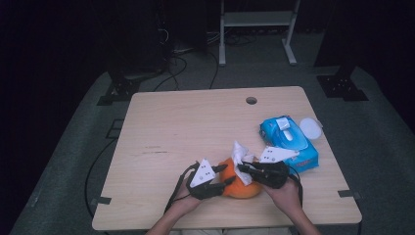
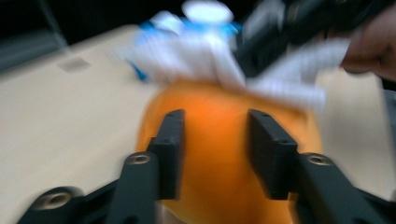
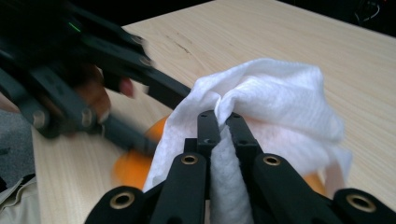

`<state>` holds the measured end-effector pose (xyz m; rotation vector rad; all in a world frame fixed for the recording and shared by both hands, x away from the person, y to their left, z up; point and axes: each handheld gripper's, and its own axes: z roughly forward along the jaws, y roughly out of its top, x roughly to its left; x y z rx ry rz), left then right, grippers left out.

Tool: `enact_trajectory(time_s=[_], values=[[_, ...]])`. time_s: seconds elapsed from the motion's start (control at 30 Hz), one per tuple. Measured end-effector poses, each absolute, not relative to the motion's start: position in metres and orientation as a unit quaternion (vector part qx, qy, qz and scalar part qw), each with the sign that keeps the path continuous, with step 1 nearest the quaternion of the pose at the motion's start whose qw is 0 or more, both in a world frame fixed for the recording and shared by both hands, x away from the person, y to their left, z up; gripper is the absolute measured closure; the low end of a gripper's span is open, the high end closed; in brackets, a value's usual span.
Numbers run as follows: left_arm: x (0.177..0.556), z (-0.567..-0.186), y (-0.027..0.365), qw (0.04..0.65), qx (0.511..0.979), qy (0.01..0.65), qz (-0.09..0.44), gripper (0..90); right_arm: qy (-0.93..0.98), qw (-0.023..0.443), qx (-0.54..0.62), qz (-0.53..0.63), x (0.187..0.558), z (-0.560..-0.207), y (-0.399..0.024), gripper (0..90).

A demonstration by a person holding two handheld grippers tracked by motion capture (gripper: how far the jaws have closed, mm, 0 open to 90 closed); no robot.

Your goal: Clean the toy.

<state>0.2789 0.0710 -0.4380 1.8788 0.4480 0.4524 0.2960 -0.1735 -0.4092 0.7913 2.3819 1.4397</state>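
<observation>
A round orange object [image 1: 241, 189] rests near the table's front edge. My left gripper [image 1: 224, 175] comes at it from the left, its jaws shut on the object's sides; in the left gripper view the orange object [image 2: 215, 105] bulges between the two pads of my left gripper [image 2: 215, 149]. My right gripper [image 1: 243, 168] is shut on a crumpled white wipe [image 1: 239, 153] and holds it against the top of the orange object. In the right gripper view the wipe [image 3: 280, 93] is pinched in a fold between the jaws of my right gripper [image 3: 223, 126], with the orange object [image 3: 128, 169] below it.
A blue pack of wet wipes [image 1: 289, 141] lies to the right of the hands, with a round white lid [image 1: 310, 128] beside it at the table's right edge. A small hole [image 1: 251, 100] is in the wooden table [image 1: 186, 127] near its far edge.
</observation>
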Motion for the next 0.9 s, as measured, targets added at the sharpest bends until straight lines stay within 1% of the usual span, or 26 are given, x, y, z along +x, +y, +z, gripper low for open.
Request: enact_trajectory(time_s=[0.03,0.07,0.1,0.13,0.17,0.2,0.27,0.3,0.33,0.37,0.43,0.47,0.5,0.57,0.6,0.63,0.67,0.7,0.8,0.83,0.87,0.9], values=[[0.279,-0.436,0.071,0.551,0.792,0.184,0.188,50.0,0.816,0.113,0.274,0.497,0.299,-0.413,-0.176,85.4],[0.280,-0.436,0.070,0.544,0.798,0.184,0.182,38.0,0.813,0.099,0.279,0.501,0.302,-0.417,-0.179,85.4],[0.281,-0.437,0.069,0.537,0.802,0.187,0.184,38.0,0.813,0.099,0.279,0.501,0.302,-0.417,-0.179,85.4],[0.284,-0.440,0.070,0.538,0.800,0.196,0.181,29.4,0.812,0.096,0.284,0.501,0.304,-0.419,-0.180,85.5],[0.287,-0.442,0.071,0.540,0.798,0.203,0.172,16.1,0.811,0.088,0.288,0.502,0.305,-0.421,-0.184,85.5],[0.291,-0.446,0.072,0.541,0.797,0.217,0.160,9.6,0.815,0.081,0.282,0.499,0.303,-0.420,-0.184,85.7],[0.296,-0.453,0.073,0.548,0.793,0.227,0.138,8.2,0.821,0.075,0.273,0.496,0.301,-0.420,-0.182,85.8],[0.296,-0.455,0.073,0.548,0.796,0.222,0.130,9.1,0.838,0.090,0.249,0.478,0.291,-0.418,-0.174,85.7],[0.295,-0.457,0.072,0.546,0.800,0.216,0.125,14.8,0.843,0.097,0.243,0.471,0.288,-0.417,-0.172,85.7],[0.291,-0.458,0.070,0.548,0.805,0.200,0.105,19.9,0.847,0.104,0.239,0.464,0.285,-0.415,-0.172,85.7],[0.288,-0.457,0.068,0.544,0.810,0.195,0.097,20.5,0.842,0.107,0.245,0.469,0.285,-0.412,-0.179,85.6],[0.285,-0.456,0.066,0.536,0.820,0.182,0.088,20.5,0.839,0.108,0.251,0.470,0.285,-0.411,-0.184,85.6],[0.282,-0.455,0.065,0.529,0.827,0.168,0.088,20.7,0.837,0.111,0.257,0.470,0.285,-0.410,-0.189,85.6],[0.278,-0.453,0.065,0.531,0.828,0.155,0.088,20.7,0.835,0.105,0.264,0.472,0.286,-0.411,-0.193,85.5],[0.279,-0.452,0.066,0.534,0.826,0.156,0.093,19.8,0.833,0.096,0.268,0.475,0.287,-0.412,-0.197,85.6],[0.281,-0.451,0.066,0.538,0.822,0.160,0.096,13.0,0.835,0.088,0.270,0.471,0.287,-0.414,-0.199,85.6],[0.284,-0.451,0.066,0.544,0.814,0.173,0.110,13.0,0.835,0.088,0.270,0.471,0.287,-0.414,-0.199,85.6],[0.289,-0.452,0.066,0.552,0.803,0.193,0.119,4.7,0.840,0.076,0.263,0.468,0.287,-0.413,-0.199,85.6],[0.296,-0.460,0.063,0.556,0.801,0.196,0.102,2.8,0.841,0.078,0.260,0.468,0.287,-0.414,-0.198,85.6],[0.297,-0.466,0.062,0.556,0.803,0.196,0.089,3.0,0.843,0.069,0.257,0.467,0.287,-0.415,-0.197,85.6],[0.296,-0.468,0.062,0.554,0.804,0.199,0.085,8.4,0.844,0.068,0.257,0.466,0.287,-0.416,-0.197,85.6],[0.295,-0.469,0.062,0.550,0.809,0.192,0.072,18.5,0.843,0.068,0.258,0.467,0.287,-0.416,-0.196,85.5]])
